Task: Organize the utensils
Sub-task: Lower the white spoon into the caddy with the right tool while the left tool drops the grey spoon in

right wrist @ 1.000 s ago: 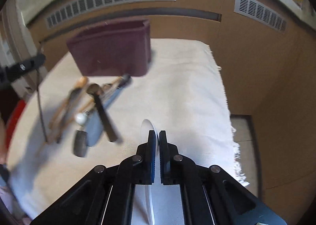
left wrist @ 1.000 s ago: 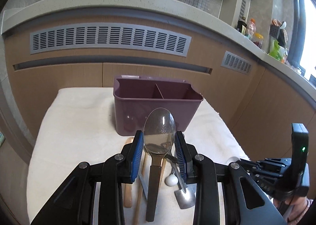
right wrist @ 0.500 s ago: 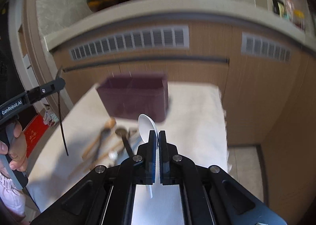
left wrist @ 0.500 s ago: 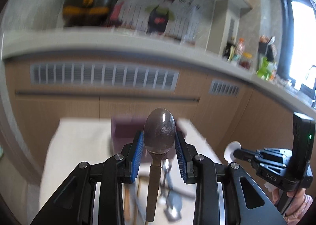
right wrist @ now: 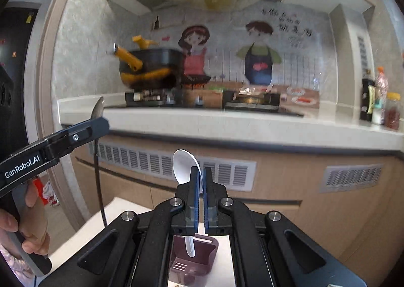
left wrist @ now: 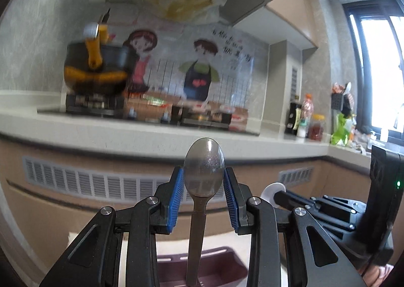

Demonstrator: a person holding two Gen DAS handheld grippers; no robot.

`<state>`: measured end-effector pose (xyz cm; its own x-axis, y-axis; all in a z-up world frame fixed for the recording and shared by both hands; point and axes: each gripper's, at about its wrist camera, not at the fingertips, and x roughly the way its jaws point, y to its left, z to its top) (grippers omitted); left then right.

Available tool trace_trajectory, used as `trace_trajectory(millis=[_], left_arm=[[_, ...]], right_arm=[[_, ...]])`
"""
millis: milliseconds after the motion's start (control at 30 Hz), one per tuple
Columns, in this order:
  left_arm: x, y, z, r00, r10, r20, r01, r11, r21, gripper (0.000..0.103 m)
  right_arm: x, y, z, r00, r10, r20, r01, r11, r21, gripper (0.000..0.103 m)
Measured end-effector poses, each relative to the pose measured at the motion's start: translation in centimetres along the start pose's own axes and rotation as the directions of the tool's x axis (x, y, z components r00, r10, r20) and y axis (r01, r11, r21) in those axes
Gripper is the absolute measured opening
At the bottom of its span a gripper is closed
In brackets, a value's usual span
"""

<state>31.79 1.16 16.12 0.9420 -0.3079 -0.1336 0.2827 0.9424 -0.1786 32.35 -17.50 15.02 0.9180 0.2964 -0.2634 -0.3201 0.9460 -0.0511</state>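
Observation:
My left gripper (left wrist: 203, 178) is shut on a metal spoon (left wrist: 204, 166). Its bowl stands upright between the blue pads and its dark handle hangs down. My right gripper (right wrist: 201, 178) is shut on a white plastic spoon (right wrist: 184, 166), bowl up, handle end dangling below. Both grippers are held high and nearly level. The purple divided caddy (right wrist: 194, 259) sits below them on the white cloth (right wrist: 121, 213); in the left wrist view only the caddy's rim (left wrist: 217, 269) shows. The right gripper (left wrist: 277, 192) appears at the right of the left wrist view, and the left gripper (right wrist: 98, 123) at the left of the right wrist view.
Ahead runs a pale countertop (right wrist: 227, 123) with a stove and a black-and-yellow pot (right wrist: 151, 67). Bottles (right wrist: 378, 103) stand at its right end. Vent grilles (right wrist: 176, 163) line the wooden cabinet front. A person's hand (right wrist: 32, 231) grips the left handle.
Both grippers have risen with their spoons and tilted up. The view has gone from the table and loose utensils to the counter, with the caddy now at the bottom edge.

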Motion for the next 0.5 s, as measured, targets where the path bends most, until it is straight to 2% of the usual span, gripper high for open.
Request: trace_trajectory(millis=[133,300,500], left_arm=[[3.7,1.8,-3.6,0.996,-0.003,-0.087,-0.001,0.999,-0.046,0.033],[6.6,2.8,-7.5,0.987,0.012,-0.163,-0.020,0.998,-0.052,0.033],[8.1,3.8,-11.8,0.959,0.012,-0.283,-0.036,0.996,-0.079,0.034]], right_arm=[[3.6,-0.2,-2.9,0.997,0.005,-0.072,-0.005,1.000,0.005,0.002],[6.7,-0.1,-6.5,0.989,0.012,-0.149,-0.014,1.000,-0.018,0.002],[8.2,0.0,-9.6,0.972,0.034,-0.232,-0.036,0.999,-0.001,0.003]])
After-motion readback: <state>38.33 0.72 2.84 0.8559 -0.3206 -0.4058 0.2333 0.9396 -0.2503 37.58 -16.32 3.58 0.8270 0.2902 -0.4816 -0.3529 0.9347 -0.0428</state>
